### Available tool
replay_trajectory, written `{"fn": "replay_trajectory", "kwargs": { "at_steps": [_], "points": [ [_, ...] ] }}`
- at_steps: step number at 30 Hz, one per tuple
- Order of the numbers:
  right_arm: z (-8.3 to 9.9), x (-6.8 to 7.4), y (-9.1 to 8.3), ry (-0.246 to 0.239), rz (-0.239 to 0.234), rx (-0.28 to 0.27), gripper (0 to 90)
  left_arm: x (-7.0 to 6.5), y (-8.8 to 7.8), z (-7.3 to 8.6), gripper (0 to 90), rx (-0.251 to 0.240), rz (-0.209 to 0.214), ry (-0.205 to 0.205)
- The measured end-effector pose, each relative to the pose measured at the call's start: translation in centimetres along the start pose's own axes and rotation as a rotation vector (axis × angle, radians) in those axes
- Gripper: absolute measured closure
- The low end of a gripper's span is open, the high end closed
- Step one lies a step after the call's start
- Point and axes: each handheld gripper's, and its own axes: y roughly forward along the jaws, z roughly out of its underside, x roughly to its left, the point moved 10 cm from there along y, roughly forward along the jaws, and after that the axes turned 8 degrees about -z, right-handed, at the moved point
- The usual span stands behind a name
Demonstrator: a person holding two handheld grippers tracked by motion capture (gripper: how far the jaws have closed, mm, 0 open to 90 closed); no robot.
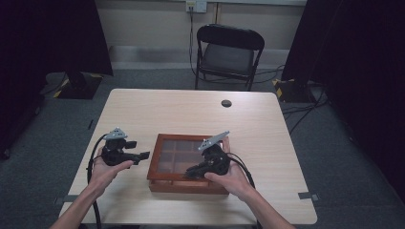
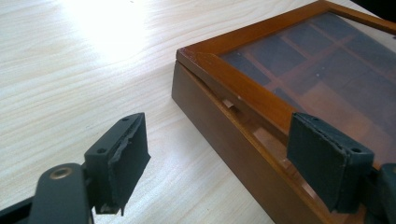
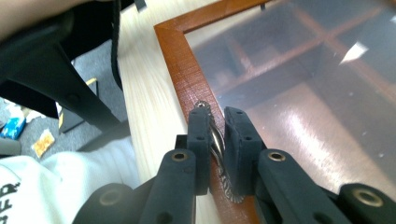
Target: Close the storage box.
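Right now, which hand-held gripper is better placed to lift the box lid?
Right. The right hand-held gripper is already shut on the lid's metal handle; the left hand-held gripper is open beside the wooden box, holding nothing.

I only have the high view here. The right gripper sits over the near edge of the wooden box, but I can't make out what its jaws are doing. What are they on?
Observer: In the right gripper view, the right gripper is closed on a small twisted metal handle fixed to the lid frame of the box.
Operator: Is the lid up at all?
Observer: The left gripper view shows a gap under the lid at the near corner of the wooden box, so it is slightly raised there.
Operator: And the left gripper?
Observer: The left gripper is open, its jaws wide apart, aimed at that corner and touching nothing.
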Motion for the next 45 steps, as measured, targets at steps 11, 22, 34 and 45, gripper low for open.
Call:
{"fn": "replay_trajectory", "kwargs": {
  "at_steps": [11,22,34,45],
  "points": [
    [1.4,-0.5,1.6,0.021,0.011,0.034,81.6,-0.3,0.3,0.1,20.3,0.013,-0.004,0.017],
    [1.7,-0.7,2.2,0.044,0.005,0.035,81.6,-0.6,0.6,0.2,20.3,0.02,-0.002,0.021],
    [0.9,-2.5,-0.9,0.107,0.117,-0.105,45.2,-0.5,0.8,0.7,19.3,0.047,0.004,0.015],
    [7.1,-8.6,-10.8,0.272,0.425,-0.25,14.2,2.7,0.1,2.9,17.8,0.12,-0.095,-0.036]
  ]
}}
